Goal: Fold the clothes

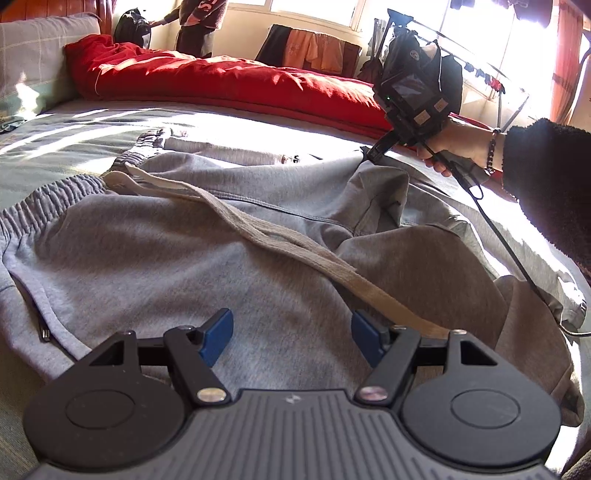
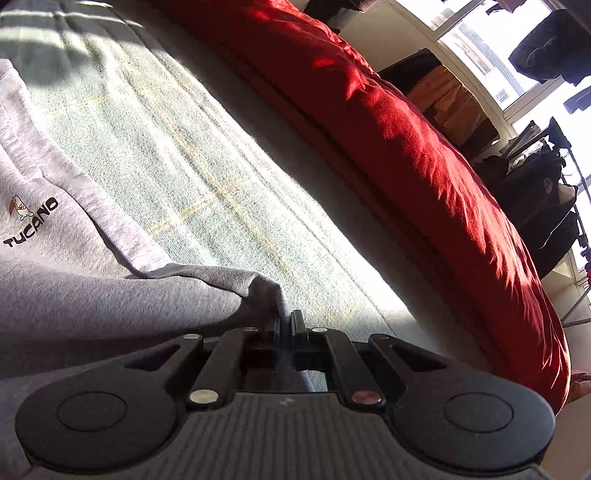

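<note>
Grey sweatpants [image 1: 177, 258] lie spread on the bed, elastic waistband at the left and a beige drawstring [image 1: 258, 229] trailing across them. My left gripper [image 1: 291, 326] hovers over the pants, open, blue pads apart with only flat fabric below; the drawstring runs under its right finger. My right gripper [image 1: 369, 152], held by a hand [image 1: 461, 146] in a dark sleeve, pinches a raised fold of the pants at the far right. In the right wrist view the right gripper [image 2: 284, 320] is shut on that grey fabric edge [image 2: 258, 291], beside a "TUCANO" logo [image 2: 31, 221].
A red duvet [image 1: 221, 81] is heaped along the bed's far side, with a grey pillow [image 1: 44, 55] at the left. The pale green sheet [image 2: 203, 147] lies bare between the pants and the duvet. A person [image 1: 199, 26] stands by the window. A black cable [image 1: 509, 251] hangs from the right gripper.
</note>
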A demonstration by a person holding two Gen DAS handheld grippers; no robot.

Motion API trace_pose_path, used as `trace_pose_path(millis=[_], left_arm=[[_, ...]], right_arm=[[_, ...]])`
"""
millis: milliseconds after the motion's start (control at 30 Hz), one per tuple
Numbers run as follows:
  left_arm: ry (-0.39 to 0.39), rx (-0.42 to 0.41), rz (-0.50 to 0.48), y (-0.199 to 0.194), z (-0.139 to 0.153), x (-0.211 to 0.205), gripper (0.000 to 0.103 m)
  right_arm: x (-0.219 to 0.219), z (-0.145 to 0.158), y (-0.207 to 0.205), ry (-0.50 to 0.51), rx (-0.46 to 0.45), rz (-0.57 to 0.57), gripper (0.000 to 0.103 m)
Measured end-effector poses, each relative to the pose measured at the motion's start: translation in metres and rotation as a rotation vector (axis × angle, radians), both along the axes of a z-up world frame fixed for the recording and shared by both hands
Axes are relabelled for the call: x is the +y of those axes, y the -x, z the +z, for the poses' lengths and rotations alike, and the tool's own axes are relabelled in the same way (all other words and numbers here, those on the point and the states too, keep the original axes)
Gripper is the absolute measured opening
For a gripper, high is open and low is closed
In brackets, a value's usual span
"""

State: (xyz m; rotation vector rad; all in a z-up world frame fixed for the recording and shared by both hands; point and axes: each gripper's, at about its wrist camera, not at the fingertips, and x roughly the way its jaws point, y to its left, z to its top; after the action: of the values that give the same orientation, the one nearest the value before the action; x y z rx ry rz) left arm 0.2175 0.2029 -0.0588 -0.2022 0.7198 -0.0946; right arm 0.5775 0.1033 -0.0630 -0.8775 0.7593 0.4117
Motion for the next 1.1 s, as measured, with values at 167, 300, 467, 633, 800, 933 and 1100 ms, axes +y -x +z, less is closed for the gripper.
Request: trace_pose_path(millis=[167,300,467,633,800,933,1100], left_arm=[[0.002,-0.003,-0.003,0.003,0.004,0.005,0.071],[0.021,0.007,-0.002,0.0,0.009,0.014,0.071],[0.042,0.029,0.01,-0.005,0.013,0.023,0.071],[0.044,0.019,0.023,-0.005,0.011,0.03,0.071],[0.047,0.023,0.029,-0.008,0.004,0.035,0.071],[0.052,0.026,0.024,-0.012,-0.002,0.037,0.071],[0.048,0.024,0.015,-0.013,-0.006,0.036,0.072]], right_arm=[[-0.004,0.011,0.01,0.01,0.025,0.031,0.01],[0.002,0.057,0.02,-0.132,0.1,0.119,0.024],[0.037,0.085,0.035,-0.307,0.238,0.313,0.036],[0.081,0.063,0.029,-0.32,0.3,0.374,0.038],[0.107,0.034,0.017,-0.322,0.332,0.395,0.045],[0.115,0.015,0.007,-0.32,0.333,0.398,0.056],[0.11,0.005,-0.006,-0.379,0.423,0.369,0.056]])
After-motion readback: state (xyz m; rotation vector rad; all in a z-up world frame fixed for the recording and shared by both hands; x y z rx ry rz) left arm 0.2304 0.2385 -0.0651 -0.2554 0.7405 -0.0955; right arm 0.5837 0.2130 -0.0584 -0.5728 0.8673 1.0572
